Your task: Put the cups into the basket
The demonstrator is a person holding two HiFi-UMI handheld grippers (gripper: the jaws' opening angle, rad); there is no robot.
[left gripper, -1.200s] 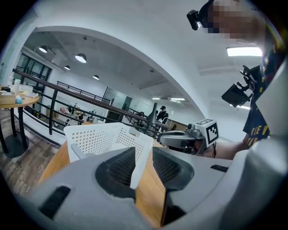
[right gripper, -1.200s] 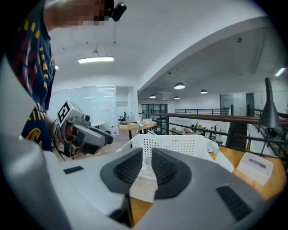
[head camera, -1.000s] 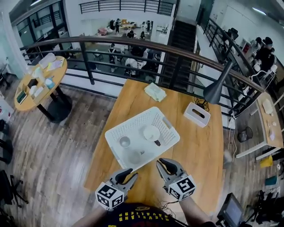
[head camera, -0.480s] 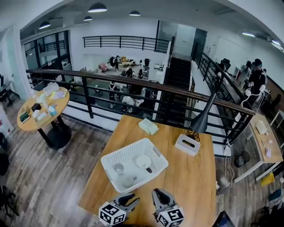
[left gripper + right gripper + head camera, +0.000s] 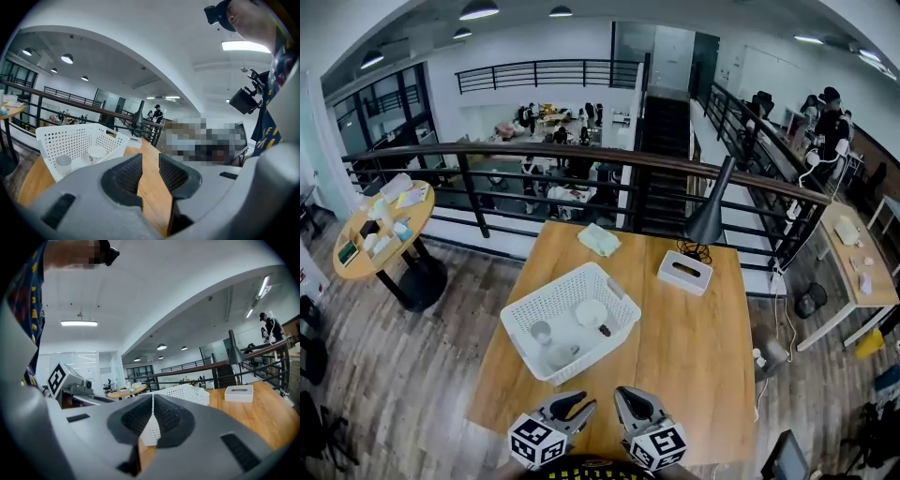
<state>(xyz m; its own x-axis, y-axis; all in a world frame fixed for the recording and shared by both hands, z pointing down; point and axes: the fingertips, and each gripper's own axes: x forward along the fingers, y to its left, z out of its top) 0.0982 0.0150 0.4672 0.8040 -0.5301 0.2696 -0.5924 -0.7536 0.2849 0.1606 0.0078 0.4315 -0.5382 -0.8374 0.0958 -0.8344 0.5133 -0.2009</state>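
All the cups you can see already sit in the white basket, at eleven o'clock from your grippers on the surface. They look light, stiff and breakable, so take any by its rim, gently. On your left gripper the jaws stand part open and empty; on your right gripper the jaws have just been closing and are now together, empty too.

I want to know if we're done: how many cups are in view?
3, all in the white basket: a small cup at its left, a wider cup near its middle, a third cup seemingly lying by the near wall. The walls could hide more.
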